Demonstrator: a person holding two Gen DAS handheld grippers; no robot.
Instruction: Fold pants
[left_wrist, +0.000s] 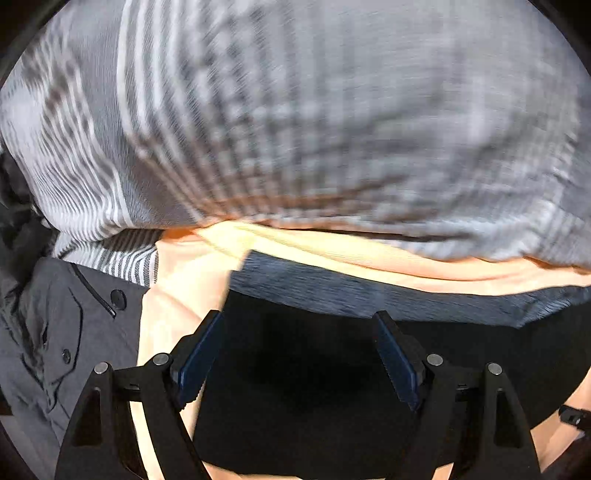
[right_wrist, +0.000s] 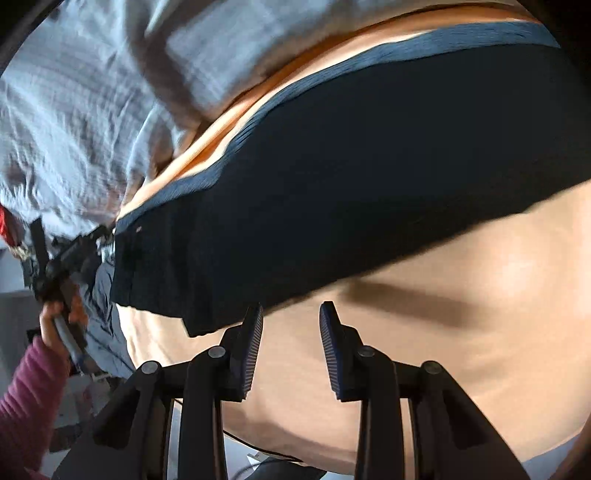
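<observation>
The black pants (left_wrist: 314, 369) lie folded on a peach sheet (left_wrist: 184, 288), with a heathered blue-grey waistband (left_wrist: 369, 291) along the far edge. My left gripper (left_wrist: 297, 317) hovers over the black cloth, its jaws wide open and holding nothing. In the right wrist view the pants (right_wrist: 351, 184) stretch across the middle, waistband (right_wrist: 369, 55) at the top. My right gripper (right_wrist: 291, 307) hangs just off the pants' near edge above the peach sheet (right_wrist: 443, 332). Its jaws stand partly apart with nothing between them. Both views are blurred by motion.
A grey checked blanket (left_wrist: 295, 110) is piled beyond the pants. Striped cloth (left_wrist: 122, 258) and a grey buttoned garment (left_wrist: 55, 332) lie to the left. A hand (right_wrist: 62, 317) in a maroon sleeve (right_wrist: 26, 398) grips the other gripper's handle at the pants' left end.
</observation>
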